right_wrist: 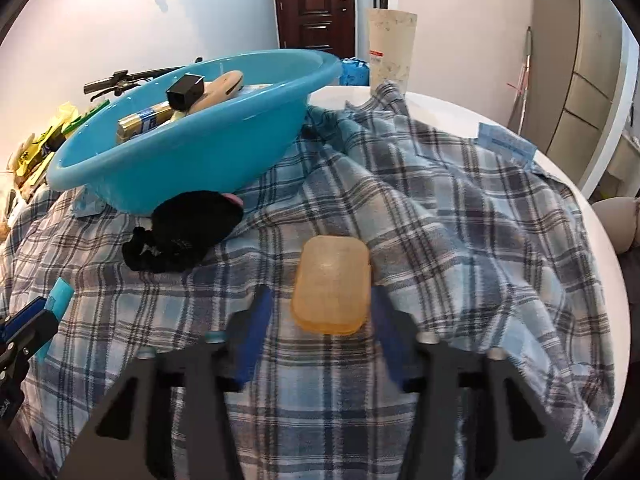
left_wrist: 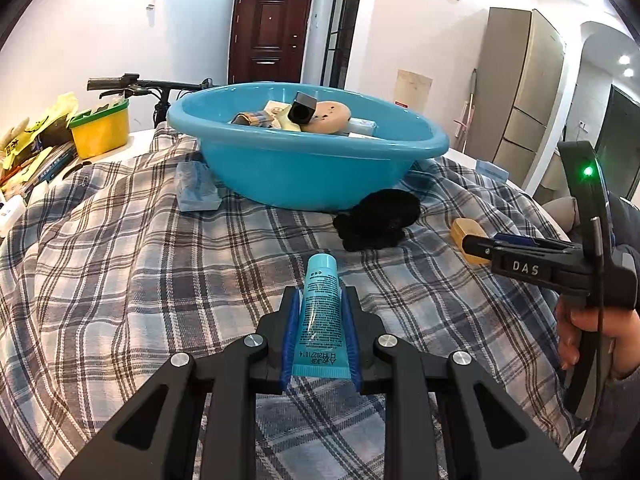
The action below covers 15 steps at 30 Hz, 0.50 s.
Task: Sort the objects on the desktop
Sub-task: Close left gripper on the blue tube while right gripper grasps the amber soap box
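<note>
Clamped between the left gripper's (left_wrist: 319, 334) blue pads at the bottom centre of its view, a teal tube (left_wrist: 319, 312) lies with its long axis running up the frame, cap end toward the blue basin (left_wrist: 308, 160) at upper centre. That basin already holds several things, so sorting looks partly done. Left on the plaid cloth (right_wrist: 460, 208): a black bundle (right_wrist: 188, 236) and an amber soap box (right_wrist: 331, 285), lengthwise up the frame between the right gripper's (right_wrist: 320, 320) parted, untouching fingers.
</note>
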{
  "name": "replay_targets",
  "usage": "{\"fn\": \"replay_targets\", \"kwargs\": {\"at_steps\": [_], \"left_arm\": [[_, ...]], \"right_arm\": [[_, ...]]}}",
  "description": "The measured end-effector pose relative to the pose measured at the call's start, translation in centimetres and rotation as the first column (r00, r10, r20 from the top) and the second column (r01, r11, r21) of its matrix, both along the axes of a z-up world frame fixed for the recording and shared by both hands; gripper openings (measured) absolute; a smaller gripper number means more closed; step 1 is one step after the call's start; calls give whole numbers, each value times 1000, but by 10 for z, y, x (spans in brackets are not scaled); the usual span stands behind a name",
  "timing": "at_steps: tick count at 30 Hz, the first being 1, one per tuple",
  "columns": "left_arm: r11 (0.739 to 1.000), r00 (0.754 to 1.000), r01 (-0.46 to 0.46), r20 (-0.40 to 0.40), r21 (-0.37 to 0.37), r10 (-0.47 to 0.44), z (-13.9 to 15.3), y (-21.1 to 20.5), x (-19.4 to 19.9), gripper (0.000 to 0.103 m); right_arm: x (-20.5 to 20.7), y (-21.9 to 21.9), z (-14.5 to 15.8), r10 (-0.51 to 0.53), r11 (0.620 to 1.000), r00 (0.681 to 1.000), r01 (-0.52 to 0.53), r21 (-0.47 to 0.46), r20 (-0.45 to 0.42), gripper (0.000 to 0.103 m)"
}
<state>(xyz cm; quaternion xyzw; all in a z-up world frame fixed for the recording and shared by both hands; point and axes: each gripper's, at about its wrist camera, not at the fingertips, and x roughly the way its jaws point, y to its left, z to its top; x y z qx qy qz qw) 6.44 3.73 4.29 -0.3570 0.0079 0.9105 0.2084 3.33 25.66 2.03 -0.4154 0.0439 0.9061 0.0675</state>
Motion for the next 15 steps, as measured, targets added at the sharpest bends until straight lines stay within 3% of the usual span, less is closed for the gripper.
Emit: {"fn": "replay_targets", "kwargs": {"at_steps": [5,8,15], "left_arm": [[1000,1000,-10,0,-6,10,0,-2,-1,23],[999,999,-40,-14,-22,40,0,-4,-3,23],[999,999,-53,-7,-4,53,1,-12,-4,23]], "right_arm": [[-7,0,-8,-19,999,1000,18,32,19,52],[-9,4,-13,-11,1000,999,12,-22,47,42],[22,-12,3,33,999,999,-34,-32,-28,42]]}}
